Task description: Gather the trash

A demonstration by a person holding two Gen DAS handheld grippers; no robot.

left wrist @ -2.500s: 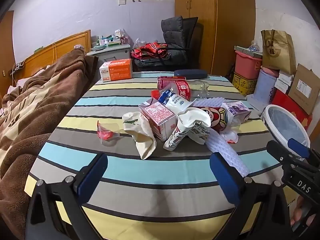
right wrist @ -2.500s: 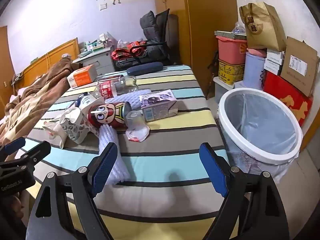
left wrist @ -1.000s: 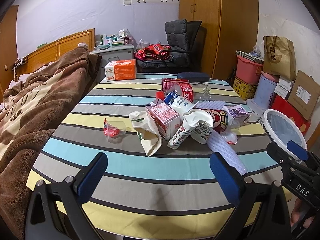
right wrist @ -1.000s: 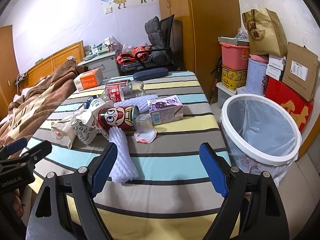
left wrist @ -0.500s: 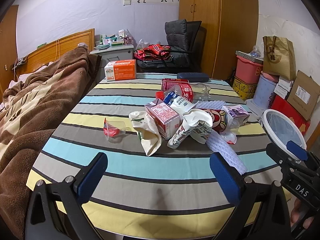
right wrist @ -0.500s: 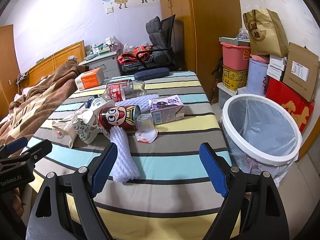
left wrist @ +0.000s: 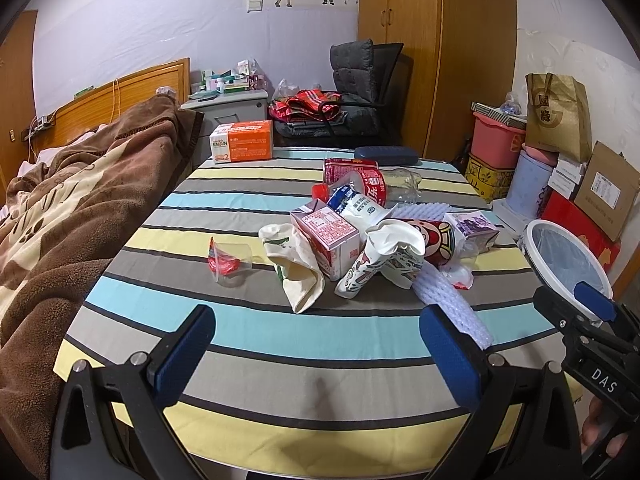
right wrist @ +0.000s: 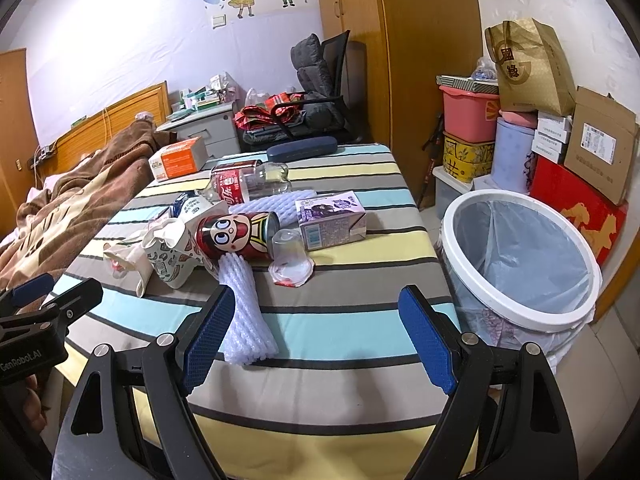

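Trash is piled mid-table on the striped cloth: a pink milk carton point(left wrist: 326, 242), a crumpled paper cup point(left wrist: 384, 258), a red cartoon can point(right wrist: 236, 236), a purple carton point(right wrist: 331, 219), white foam netting point(right wrist: 245, 312), a clear plastic cup point(right wrist: 289, 260), a plastic bottle point(right wrist: 246, 182) and a small cup with red wrapper point(left wrist: 226, 260). A white-rimmed bin point(right wrist: 520, 264) with a liner stands right of the table. My left gripper point(left wrist: 316, 354) is open above the near table edge, empty. My right gripper point(right wrist: 318, 338) is open too, its left pad beside the foam netting.
An orange box point(left wrist: 243, 146) and a dark case point(right wrist: 302, 149) lie at the table's far end. A bed with a brown blanket point(left wrist: 60, 208) runs along the left. Stacked boxes and tubs point(right wrist: 560, 132) stand behind the bin. A chair point(left wrist: 360, 92) is beyond the table.
Both grippers have pulled back and risen slightly since 2.5 s ago, so more of the table shows. Over the last second almost nothing has moved. Both stay open.
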